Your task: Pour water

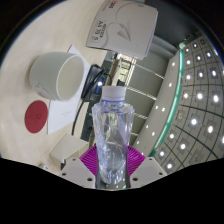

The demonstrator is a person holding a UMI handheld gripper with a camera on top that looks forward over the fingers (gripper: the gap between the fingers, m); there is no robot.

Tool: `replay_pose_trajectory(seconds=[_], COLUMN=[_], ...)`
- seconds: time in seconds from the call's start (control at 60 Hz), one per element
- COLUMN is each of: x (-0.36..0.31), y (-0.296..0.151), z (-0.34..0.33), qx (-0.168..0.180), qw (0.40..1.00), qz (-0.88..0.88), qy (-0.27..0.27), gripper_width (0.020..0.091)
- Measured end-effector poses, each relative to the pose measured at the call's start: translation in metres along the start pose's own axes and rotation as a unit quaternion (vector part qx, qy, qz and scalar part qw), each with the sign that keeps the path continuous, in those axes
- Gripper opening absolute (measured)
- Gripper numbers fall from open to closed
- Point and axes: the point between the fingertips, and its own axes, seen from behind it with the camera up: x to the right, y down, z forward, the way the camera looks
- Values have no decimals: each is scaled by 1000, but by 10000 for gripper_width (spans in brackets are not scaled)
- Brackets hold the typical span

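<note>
Your gripper point(111, 168) has its two fingers, with their purple pads point(93, 160), pressed against the sides of a clear plastic water bottle with a white screw cap point(112, 133), so the tool is clamped on the bottle, which stands upright between them and reaches toward twelve o'clock. Water seems to fill much of it, though the level is hard to read. At about ten o'clock from the bottle, a white round ceramic cup point(56, 75) sits on the pale tabletop point(20, 55), mouth up and apparently empty; it stands well apart from the bottle. Just below the cup, at nine o'clock, lies a flat red round disc point(37, 115), possibly a coaster or lid. Beyond the bottle at twelve o'clock rests a white boxy device with printed labels point(120, 30). You appear to be in the carry step: bottle secured, pouring not yet begun. The cap looks to be on, which would block any pour, so check that. Next, bring the bottle's neck over the cup's rim and tilt slowly toward ten o'clock.
</note>
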Motion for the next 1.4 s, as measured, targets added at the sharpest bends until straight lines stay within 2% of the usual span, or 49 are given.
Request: replay_pose_trajectory(seconds=[0.217, 0.4, 0.533, 0.65, 0.767, 0.9, 1.117, 1.3, 1.4], x=[-5, -11, -5, 0, 12, 21, -26, -68, -92], y=[-16, -18, -14, -6, -11, -29, -40, -55, -64], z=[-1, -2, -10, -17, -23, -29, -21, -19, -17], qx=[12, 14, 11, -2, -3, 21, 25, 51, 50], qw=[994, 994, 999, 987, 937, 834, 664, 618, 603], qz=[-110, -108, -27, 146, 335, 530, 709, 737, 745], qy=[3, -10, -26, -68, -102, -153, -236, -268, -281], gripper_width=[339, 337, 343, 341, 346, 344, 345, 344, 345])
